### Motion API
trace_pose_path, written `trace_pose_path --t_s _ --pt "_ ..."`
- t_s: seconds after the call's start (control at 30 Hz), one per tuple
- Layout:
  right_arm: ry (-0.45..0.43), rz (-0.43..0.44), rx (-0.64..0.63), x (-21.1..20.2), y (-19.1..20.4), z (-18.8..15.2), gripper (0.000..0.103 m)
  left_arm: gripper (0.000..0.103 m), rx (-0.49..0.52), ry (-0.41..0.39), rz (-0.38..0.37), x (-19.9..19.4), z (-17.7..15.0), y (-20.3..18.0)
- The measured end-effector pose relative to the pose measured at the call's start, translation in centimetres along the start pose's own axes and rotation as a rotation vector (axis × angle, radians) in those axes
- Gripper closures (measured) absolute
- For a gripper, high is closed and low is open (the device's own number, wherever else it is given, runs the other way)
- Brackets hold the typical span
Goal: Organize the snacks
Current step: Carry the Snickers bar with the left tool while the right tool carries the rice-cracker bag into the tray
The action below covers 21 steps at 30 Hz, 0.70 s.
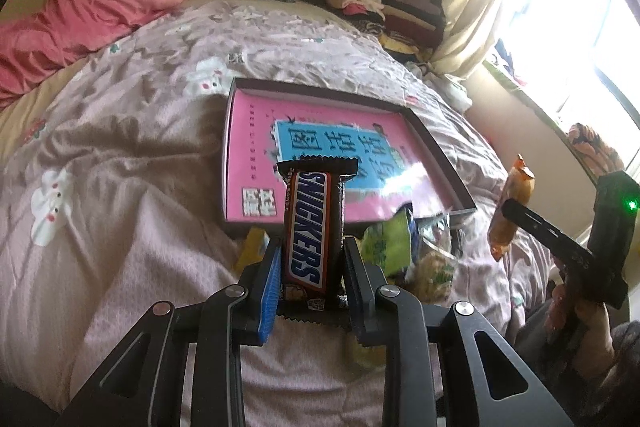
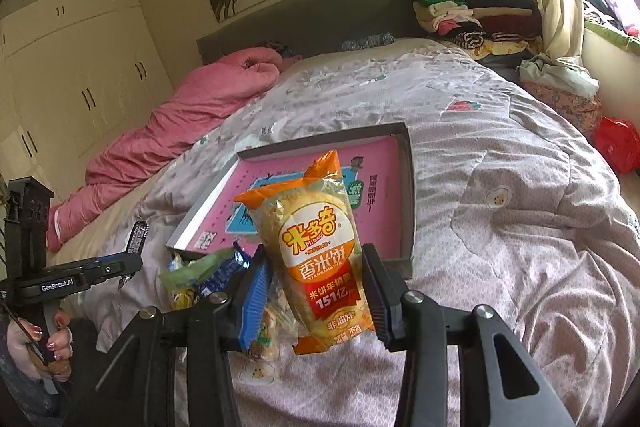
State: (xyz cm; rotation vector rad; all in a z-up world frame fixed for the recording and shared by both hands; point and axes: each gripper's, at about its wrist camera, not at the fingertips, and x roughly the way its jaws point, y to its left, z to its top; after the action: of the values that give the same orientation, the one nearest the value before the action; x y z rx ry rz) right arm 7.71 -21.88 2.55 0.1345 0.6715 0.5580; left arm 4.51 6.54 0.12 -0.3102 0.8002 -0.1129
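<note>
Left wrist view showed the left gripper point(image 1: 310, 267) with its fingers point(image 1: 269, 291) pinching a Snickers bar point(image 1: 314, 227) by its lower half, the glossy brown wrapper standing upright between them with its crimped top edge just in front of the box point(image 1: 436, 155). The box was a shallow, flat rectangular tray with dark thin walls and a shiny pink printed floor, lying on the bed point(image 1: 140, 155) over a rumpled, quilted pinkish cover. A loose heap of crinkly snack packets point(image 1: 400, 247) lay against the near edge of the box. In the right wrist view the right gripper point(image 2: 316, 291) had its fingers point(image 2: 253, 307) clamped on a rice cracker pack point(image 2: 320, 251), a plump orange-and-clear plastic pouch held upright and slightly tilted, just in front of the box's near edge. A hand point(image 2: 36, 343) held the left gripper's handle, well to the left of the box.
</note>
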Motion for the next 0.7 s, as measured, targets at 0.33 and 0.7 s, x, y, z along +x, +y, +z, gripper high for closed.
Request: trace_pose_path --t_s 0.33,0.7 --pt "-0.038 0.022 0.040 0.7 -1.1 1.7 0.058 0.074 -0.023 -0.017 0.017 1.6 1.7 0.3" --pt "-0.064 0.030 0.061 2.6 -1.9 3.6 0.058 0.074 -0.053 -0.011 0.047 4.0 3.1 0.8"
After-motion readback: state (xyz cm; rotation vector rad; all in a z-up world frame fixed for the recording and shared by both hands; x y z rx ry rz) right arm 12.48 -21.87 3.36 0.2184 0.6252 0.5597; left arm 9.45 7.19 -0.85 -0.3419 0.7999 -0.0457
